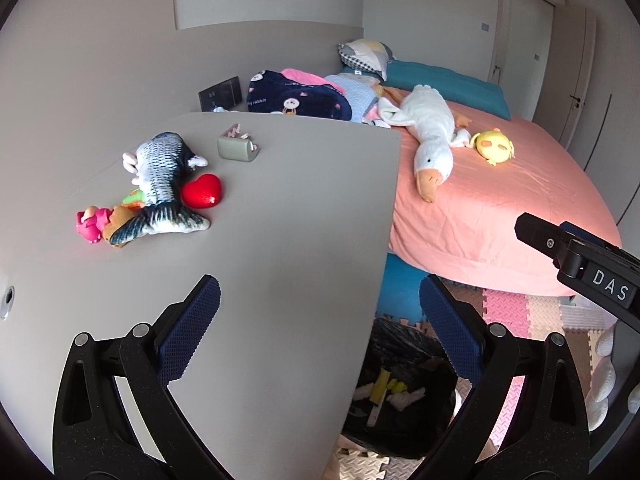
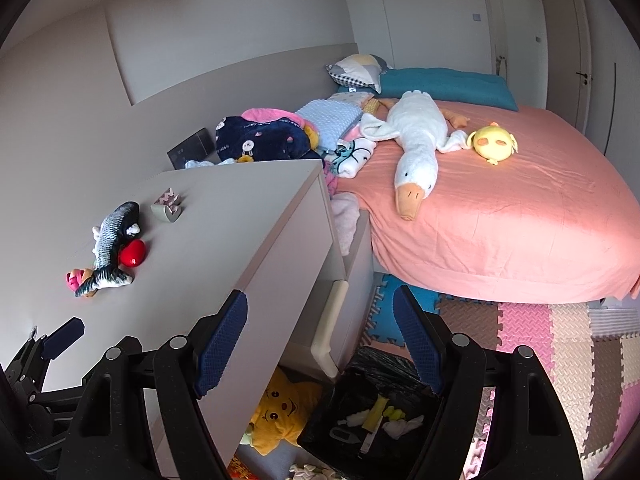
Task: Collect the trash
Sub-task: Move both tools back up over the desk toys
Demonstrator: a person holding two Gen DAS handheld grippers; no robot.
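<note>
Left gripper (image 1: 320,316) hovers, fingers wide apart and empty, over the grey surface (image 1: 280,208), toys at ten o'clock; right gripper (image 2: 320,328), likewise spread and empty, sits above the black-lined trash bin (image 2: 360,420) holding wrappers at six o'clock, so next seek remaining scraps carefully.

The dresser (image 2: 224,216) stands left of the bed (image 2: 500,216). On the dresser, toward its left side, lie a fish (image 1: 162,184), a heart (image 1: 202,191) touching the fish's right, and a box (image 1: 237,147) behind them. A goose (image 2: 416,140) lies on the bed, a chick (image 2: 493,142) just right of it, pillows (image 2: 444,82) behind. The bin (image 2: 372,412) sits on the floor right of the dresser and before the bed, with scraps in it.
</note>
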